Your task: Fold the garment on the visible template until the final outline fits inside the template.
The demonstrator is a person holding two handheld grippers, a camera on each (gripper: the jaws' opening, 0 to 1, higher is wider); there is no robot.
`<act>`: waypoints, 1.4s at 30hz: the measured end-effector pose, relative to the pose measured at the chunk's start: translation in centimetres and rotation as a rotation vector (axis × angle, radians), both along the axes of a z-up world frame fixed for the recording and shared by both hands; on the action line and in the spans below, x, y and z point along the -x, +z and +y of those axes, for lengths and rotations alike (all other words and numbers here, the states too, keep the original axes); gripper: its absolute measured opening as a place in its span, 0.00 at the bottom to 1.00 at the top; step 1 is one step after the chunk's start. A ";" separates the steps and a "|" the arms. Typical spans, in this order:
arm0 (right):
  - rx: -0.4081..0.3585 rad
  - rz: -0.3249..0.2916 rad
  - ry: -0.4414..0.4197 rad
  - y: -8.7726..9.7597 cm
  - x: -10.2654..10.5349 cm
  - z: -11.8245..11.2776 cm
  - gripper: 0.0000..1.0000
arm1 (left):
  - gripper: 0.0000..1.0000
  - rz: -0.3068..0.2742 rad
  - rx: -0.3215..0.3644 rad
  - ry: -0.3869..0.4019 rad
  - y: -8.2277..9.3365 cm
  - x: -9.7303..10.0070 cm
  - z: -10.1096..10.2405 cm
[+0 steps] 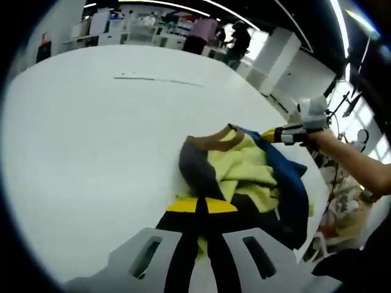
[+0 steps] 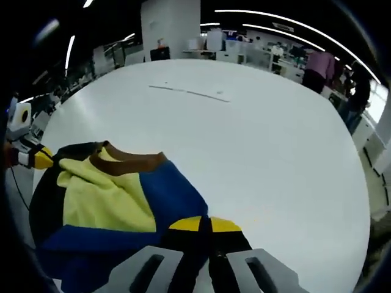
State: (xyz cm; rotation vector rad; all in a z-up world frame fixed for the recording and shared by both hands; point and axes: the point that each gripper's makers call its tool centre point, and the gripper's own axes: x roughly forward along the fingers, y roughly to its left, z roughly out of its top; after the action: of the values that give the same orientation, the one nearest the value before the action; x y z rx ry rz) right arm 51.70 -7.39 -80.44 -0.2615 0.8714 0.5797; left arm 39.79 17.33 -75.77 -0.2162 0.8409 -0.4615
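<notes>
Garment (image 1: 244, 177): one item, yellow, blue, dark grey, with a brown collar band. In your left gripper view it sits lower right of centre, bunched, running from your jaws up toward the collar at mid-frame. In your right gripper view the same garment (image 2: 116, 201) fills the lower left, collar uppermost, blue panel toward your jaws.

Table (image 1: 91, 140): white, round-looking in the fisheye. The cloth lies on it.

Template mark (image 2: 189, 91): a thin pale line on the table, upper centre in your right gripper view; in your left gripper view the line (image 1: 159, 79) sits upper centre. It lies well apart from the cloth, on the far side.

Left gripper (image 1: 201, 213): jaws pressed together on a dark edge of the cloth, yellow tips touching. In your right gripper view it enters at the far left edge (image 2: 27, 159), at the cloth's dark border.

Right gripper (image 2: 204, 229): jaws pressed together on the blue-and-dark edge. In your left gripper view it comes in from the right (image 1: 281, 134), at the blue edge beside the collar.

Relation for your next move, as judged: the cloth hangs between your two grips, long axis roughly from one gripper to the other, and the line lies beyond it in both views. Neither hand looks clearly nearer, so expect to carry both forward together.

People (image 1: 220, 33): standing, upper centre background.
</notes>
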 end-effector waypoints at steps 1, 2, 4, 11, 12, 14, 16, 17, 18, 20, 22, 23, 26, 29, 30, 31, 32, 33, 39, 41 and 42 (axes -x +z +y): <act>0.005 0.004 0.004 0.0 0.1 0.0 0.00 | 0.00 -0.005 0.000 0.006 0.1 -0.1 0.1; 0.008 0.005 0.006 0.1 0.2 0.0 0.00 | 0.00 -0.009 0.000 0.010 0.4 -0.1 0.1; 0.009 0.003 0.004 0.4 0.4 -0.1 0.00 | 0.00 -0.017 0.002 0.012 0.7 -0.1 0.1; -0.013 -0.038 -0.002 2.5 0.5 -0.2 0.00 | 0.00 -0.062 0.013 0.029 2.6 -0.6 0.6; -0.015 -0.048 0.002 2.9 0.7 -0.1 0.00 | 0.00 -0.067 0.014 0.032 2.8 -0.7 0.7; -0.021 -0.063 0.004 3.6 0.7 -0.1 0.00 | 0.00 -0.079 0.016 0.039 3.3 -0.9 0.9; -0.030 -0.081 0.002 4.3 0.8 -0.1 0.00 | 0.00 -0.093 0.007 0.044 3.8 -1.2 1.1; -0.033 -0.090 -0.002 4.6 0.7 -0.2 0.00 | 0.00 -0.099 0.001 0.046 4.0 -1.3 1.3; -0.042 -0.101 -0.007 5.0 0.6 -0.2 0.00 | 0.00 -0.114 -0.005 0.049 4.4 -1.6 1.4; -0.055 -0.116 -0.015 5.7 0.6 -0.3 0.00 | 0.00 -0.127 -0.011 0.055 4.8 -1.9 1.7; -0.067 -0.132 -0.026 6.3 0.4 -0.3 0.00 | 0.00 -0.145 -0.025 0.059 5.3 -2.3 2.0; -0.075 -0.144 -0.037 6.7 0.3 -0.4 0.00 | 0.00 -0.155 -0.031 0.062 5.5 -2.6 2.2; -0.098 -0.170 -0.058 7.6 0.0 -0.4 0.00 | 0.00 -0.193 -0.021 0.070 6.5 -3.5 2.6; -0.120 -0.200 -0.092 8.6 -0.3 -0.5 0.00 | 0.00 -0.211 -0.037 0.077 7.0 -4.6 3.2; -0.124 -0.206 -0.098 8.9 -0.4 -0.5 0.00 | 0.00 -0.217 -0.043 0.078 7.1 -4.9 3.3; -0.130 -0.215 -0.110 9.2 -0.5 -0.5 0.00 | 0.00 -0.223 -0.048 0.079 7.2 -5.2 3.4; -0.132 -0.219 -0.115 9.4 -0.5 -0.5 0.00 | 0.00 -0.233 -0.056 0.080 7.3 -5.7 3.5; -0.136 -0.224 -0.124 9.6 -0.6 -0.4 0.00 | 0.00 -0.233 -0.057 0.082 7.3 -5.9 3.6; -0.144 -0.264 -0.166 10.4 -1.4 -0.6 0.00 | 0.00 -0.297 -0.124 0.104 7.5 -8.5 3.9; -0.149 -0.279 -0.187 10.6 -1.6 -0.8 0.00 | 0.00 -0.307 -0.132 0.113 7.5 -9.1 3.8; -0.149 -0.284 -0.200 10.6 -1.7 -0.8 0.00 | 0.00 -0.319 -0.139 0.119 7.5 -9.7 3.8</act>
State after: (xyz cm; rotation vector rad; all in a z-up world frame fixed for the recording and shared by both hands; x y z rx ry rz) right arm 53.45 -8.19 -69.80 -0.1151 0.5680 0.4062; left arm 49.48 21.15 -68.26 -0.0601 0.5414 -0.3138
